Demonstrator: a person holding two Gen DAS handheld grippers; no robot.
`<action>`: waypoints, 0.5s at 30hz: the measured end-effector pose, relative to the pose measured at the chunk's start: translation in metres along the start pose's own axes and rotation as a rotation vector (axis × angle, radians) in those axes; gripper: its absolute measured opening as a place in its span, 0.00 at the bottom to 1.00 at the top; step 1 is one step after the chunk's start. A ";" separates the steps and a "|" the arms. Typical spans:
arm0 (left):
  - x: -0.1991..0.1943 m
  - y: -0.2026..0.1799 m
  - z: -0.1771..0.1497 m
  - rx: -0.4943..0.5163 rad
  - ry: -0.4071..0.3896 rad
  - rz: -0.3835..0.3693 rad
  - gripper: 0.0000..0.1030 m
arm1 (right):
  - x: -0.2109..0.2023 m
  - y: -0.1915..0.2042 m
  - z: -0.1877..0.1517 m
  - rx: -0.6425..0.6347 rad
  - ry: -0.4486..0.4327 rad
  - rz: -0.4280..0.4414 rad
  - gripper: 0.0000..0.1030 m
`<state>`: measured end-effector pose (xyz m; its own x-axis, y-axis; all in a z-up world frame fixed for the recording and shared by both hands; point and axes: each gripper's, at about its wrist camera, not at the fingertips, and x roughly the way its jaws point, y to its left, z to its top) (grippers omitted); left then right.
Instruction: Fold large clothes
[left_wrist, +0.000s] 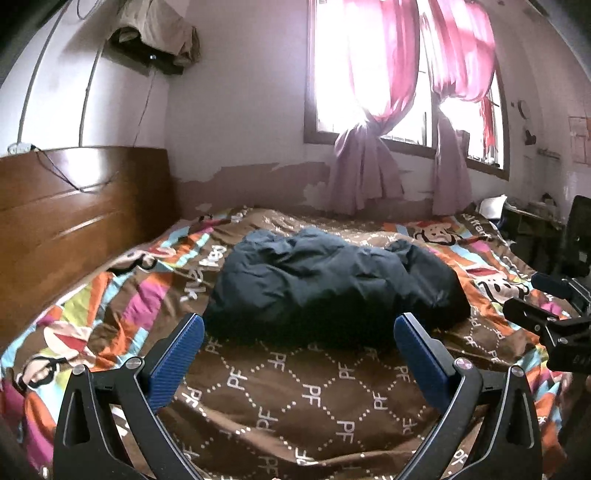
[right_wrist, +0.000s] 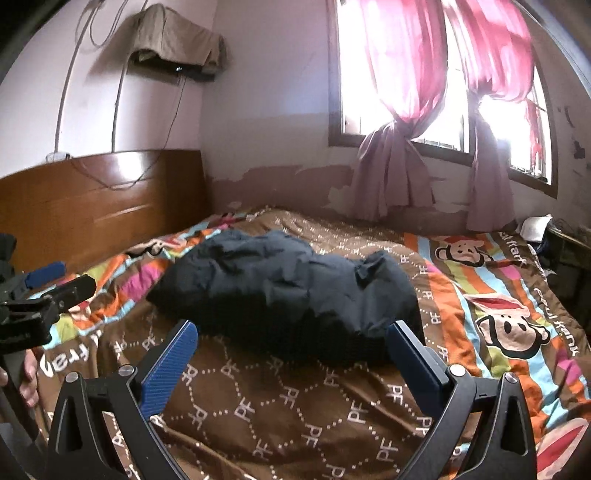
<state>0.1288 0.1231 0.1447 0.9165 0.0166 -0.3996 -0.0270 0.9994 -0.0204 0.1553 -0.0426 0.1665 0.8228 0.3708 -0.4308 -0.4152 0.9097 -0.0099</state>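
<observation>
A dark navy puffy jacket (left_wrist: 332, 280) lies in a crumpled heap in the middle of the bed; it also shows in the right wrist view (right_wrist: 288, 288). My left gripper (left_wrist: 299, 332) is open and empty, held above the bedspread just short of the jacket's near edge. My right gripper (right_wrist: 291, 339) is open and empty, also just in front of the jacket. The right gripper shows at the right edge of the left wrist view (left_wrist: 543, 306), and the left gripper at the left edge of the right wrist view (right_wrist: 55, 288).
The bed has a brown patterned bedspread (left_wrist: 295, 398) with cartoon monkeys. A wooden headboard (left_wrist: 74, 206) stands at the left. A window with pink curtains (left_wrist: 388, 92) is behind the bed. Cluttered furniture (left_wrist: 535, 218) stands at the far right.
</observation>
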 end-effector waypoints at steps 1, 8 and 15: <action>0.001 0.001 -0.001 -0.007 0.007 -0.005 0.98 | 0.000 0.001 -0.001 0.000 0.005 0.003 1.00; -0.002 -0.001 -0.003 -0.005 0.004 -0.012 0.98 | 0.001 0.001 -0.005 0.009 0.007 0.007 1.00; -0.002 -0.002 -0.003 0.004 0.003 -0.024 0.98 | 0.002 -0.005 -0.006 0.045 0.018 0.011 1.00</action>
<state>0.1262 0.1215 0.1430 0.9159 -0.0078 -0.4014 -0.0033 0.9996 -0.0269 0.1571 -0.0470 0.1604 0.8113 0.3776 -0.4464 -0.4058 0.9133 0.0351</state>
